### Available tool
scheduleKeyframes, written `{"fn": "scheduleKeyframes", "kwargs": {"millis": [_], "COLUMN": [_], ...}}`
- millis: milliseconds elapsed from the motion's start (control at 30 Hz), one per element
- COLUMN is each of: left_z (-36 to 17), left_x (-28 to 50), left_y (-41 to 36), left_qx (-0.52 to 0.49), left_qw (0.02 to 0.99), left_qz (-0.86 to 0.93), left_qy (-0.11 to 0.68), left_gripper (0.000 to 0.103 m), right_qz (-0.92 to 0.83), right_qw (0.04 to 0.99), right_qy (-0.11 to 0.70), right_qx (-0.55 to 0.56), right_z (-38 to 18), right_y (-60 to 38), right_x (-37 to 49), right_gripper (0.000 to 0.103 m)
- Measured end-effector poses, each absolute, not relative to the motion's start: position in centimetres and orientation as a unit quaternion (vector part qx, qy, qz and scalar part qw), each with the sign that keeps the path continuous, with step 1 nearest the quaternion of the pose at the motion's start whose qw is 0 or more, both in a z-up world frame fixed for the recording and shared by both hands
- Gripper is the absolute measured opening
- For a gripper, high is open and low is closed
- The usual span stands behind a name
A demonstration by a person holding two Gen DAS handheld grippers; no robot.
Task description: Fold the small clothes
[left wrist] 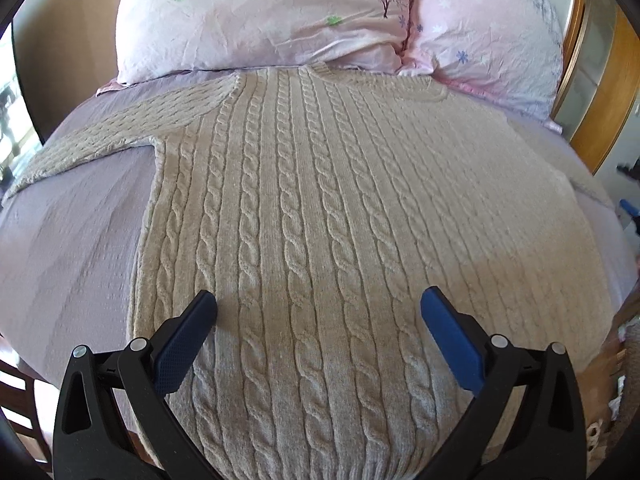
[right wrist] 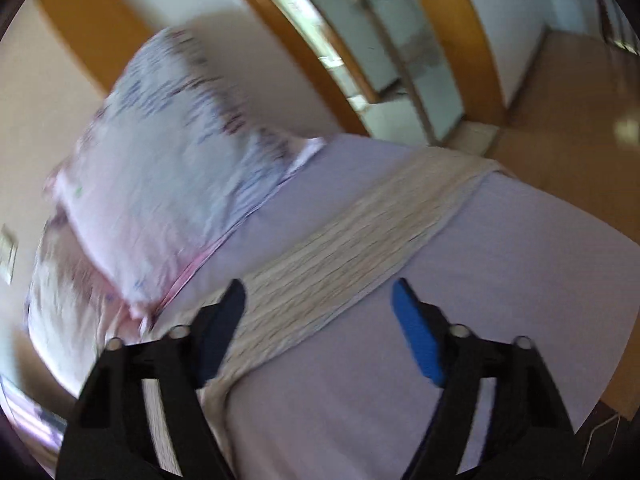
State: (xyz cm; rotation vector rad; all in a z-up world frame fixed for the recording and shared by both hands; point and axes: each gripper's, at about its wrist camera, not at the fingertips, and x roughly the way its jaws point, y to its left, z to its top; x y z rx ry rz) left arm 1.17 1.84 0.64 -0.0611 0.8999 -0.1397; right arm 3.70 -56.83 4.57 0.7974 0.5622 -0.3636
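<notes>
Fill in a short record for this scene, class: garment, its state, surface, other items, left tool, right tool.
garment: beige cable-knit sweater
state: spread flat, not yet folded; one sleeve stretched out sideways
surface: bed with lilac sheet
other items: two pink floral pillows at the head of the bed
left tool: open, above the sweater's lower body, gripping nothing
right tool: open, over the outstretched sleeve, gripping nothing; this view is blurred
</notes>
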Motion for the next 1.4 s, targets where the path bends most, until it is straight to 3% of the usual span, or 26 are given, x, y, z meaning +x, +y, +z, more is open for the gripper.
{"fn": "scheduleKeyframes", "kwargs": {"millis": [167, 300, 400, 500, 600, 800, 867, 967, 1033, 1100, 1167, 1333, 1400], "left_z": [2.9, 4.8, 5.5, 5.7, 5.8, 4.5, 4.1, 3.3, 2.6, 1.7, 0.5, -0.3, -0.6], "left_x": [1.2, 1.9, 2.8, 3.7, 4.4, 6.1, 6.7, 7.3, 7.6, 8.2, 9.0, 10.0, 10.4], "left_y": [7.4, 10.8, 14.0, 18.4, 23.7, 31.0, 32.5, 34.4, 35.9, 37.2, 38.7, 41.3, 42.4], "left_qx": [-0.174, -0.147, -0.135, -0.149, -0.220, -0.333, -0.341, -0.364, -0.390, -0.421, -0.461, -0.508, -0.521], "left_qw": [0.914, 0.933, 0.935, 0.931, 0.921, 0.892, 0.887, 0.876, 0.864, 0.849, 0.828, 0.804, 0.795], "left_qz": [-0.098, -0.026, 0.026, 0.084, 0.112, 0.140, 0.155, 0.169, 0.174, 0.172, 0.165, 0.183, 0.189], "left_qy": [0.354, 0.328, 0.327, 0.321, 0.300, 0.272, 0.270, 0.267, 0.268, 0.268, 0.273, 0.250, 0.246], "left_gripper": [0.102, 0.102, 0.102, 0.102, 0.102, 0.102, 0.102, 0.102, 0.101, 0.093, 0.084, 0.076, 0.062], "right_qz": [-0.257, -0.271, -0.275, -0.277, -0.221, 0.063, 0.171, 0.267, 0.262, 0.238, 0.214, 0.146, 0.130], "right_qw": [0.797, 0.779, 0.779, 0.795, 0.865, 0.946, 0.930, 0.898, 0.909, 0.923, 0.929, 0.935, 0.935], "right_qy": [0.273, 0.271, 0.276, 0.262, 0.224, 0.218, 0.267, 0.319, 0.299, 0.280, 0.274, 0.284, 0.286], "right_qx": [0.474, 0.497, 0.492, 0.472, 0.391, 0.233, 0.185, 0.144, 0.126, 0.119, 0.123, 0.153, 0.167], "right_z": [1.5, 0.1, -0.3, 1.2, 6.7, 15.1, 14.6, 12.8, 13.0, 13.5, 13.9, 12.8, 12.2], "right_y": [-65.4, -67.2, -67.9, -66.9, -61.2, -38.9, -30.7, -22.7, -22.0, -22.9, -24.9, -30.7, -32.3], "right_x": [5.1, 5.6, 6.7, 7.0, 9.0, 13.3, 14.7, 14.3, 13.0, 12.9, 11.8, 11.6, 10.9], "right_gripper": [0.044, 0.029, 0.008, 0.006, 0.006, 0.007, 0.012, 0.043, 0.063, 0.073, 0.075, 0.078, 0.079]}}
